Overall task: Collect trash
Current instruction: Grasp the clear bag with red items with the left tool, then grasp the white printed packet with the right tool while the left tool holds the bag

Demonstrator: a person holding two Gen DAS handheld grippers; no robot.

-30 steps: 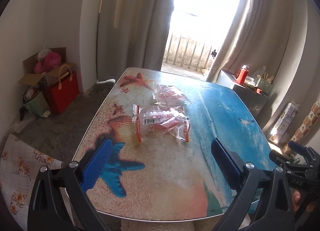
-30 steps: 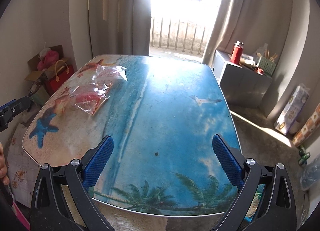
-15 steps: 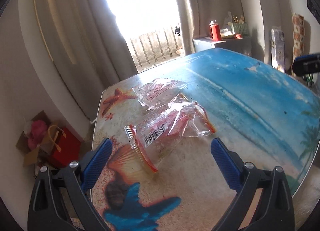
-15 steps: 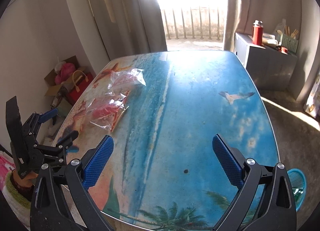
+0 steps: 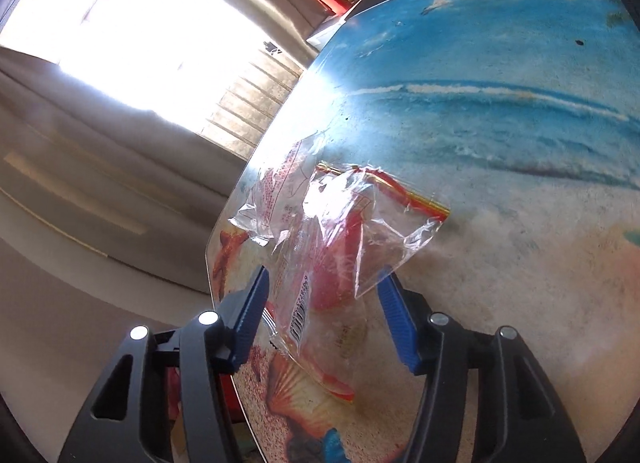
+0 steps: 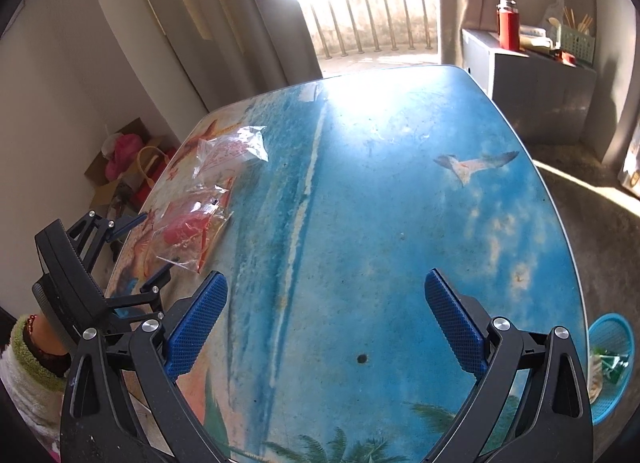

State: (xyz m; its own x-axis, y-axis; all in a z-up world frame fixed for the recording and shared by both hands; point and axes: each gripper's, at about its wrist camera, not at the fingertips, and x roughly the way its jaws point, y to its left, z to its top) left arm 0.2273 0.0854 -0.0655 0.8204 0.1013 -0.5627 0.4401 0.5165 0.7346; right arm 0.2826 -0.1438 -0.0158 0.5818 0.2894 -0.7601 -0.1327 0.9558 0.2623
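Moved: left gripper point(image 5: 322, 317) has swung in low over the table point(image 5: 520, 143) edge since a second ago, rolling sideways.
Left jaws: narrowed but not yet clamped, straddling the near plastic bag point(image 5: 340, 243).
Second bag point(image 5: 276, 187): just behind, overlapping the first.
Right gripper point(image 6: 324, 319): spread wide, holding nothing, above bare tabletop.
Basket point(image 6: 610, 367): on the floor, right of the table.
Meaning: first pickup looks imminent.
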